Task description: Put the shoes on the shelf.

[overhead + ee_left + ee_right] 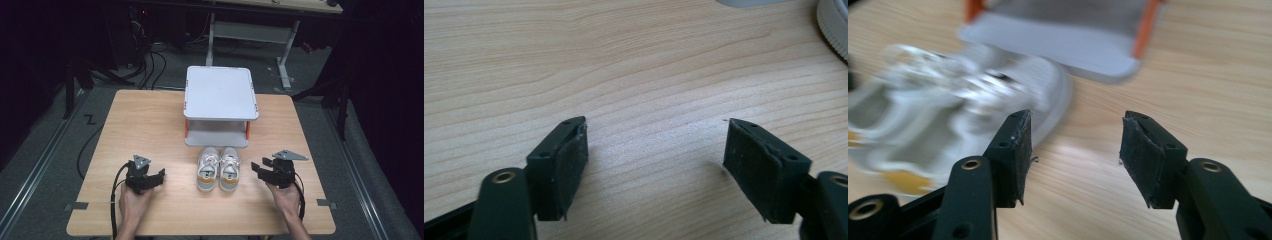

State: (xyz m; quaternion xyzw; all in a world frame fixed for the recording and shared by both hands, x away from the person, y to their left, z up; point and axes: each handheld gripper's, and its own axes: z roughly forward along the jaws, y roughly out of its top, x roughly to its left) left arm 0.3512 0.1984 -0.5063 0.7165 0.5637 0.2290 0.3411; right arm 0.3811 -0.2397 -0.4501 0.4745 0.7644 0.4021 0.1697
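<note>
shoes (218, 168) side by side, toes toward shelf (220, 93) | both tools spread, empty

Pair of shoes (218, 168) just before the rack (220, 107), between both tongs.

No text, label, brand, number or sign can be read in any of the views. The pair of white shoes (218, 169) in front of the grey shelf stand (220, 106) bears orange patches at the heels, but no lettering can be made out on them. The stand's top is plain, and the wooden table (150, 125) under it bears only grain. A dark zigzag mark (90, 119) lies on the floor left of the table; it does not read as a letter.
</note>
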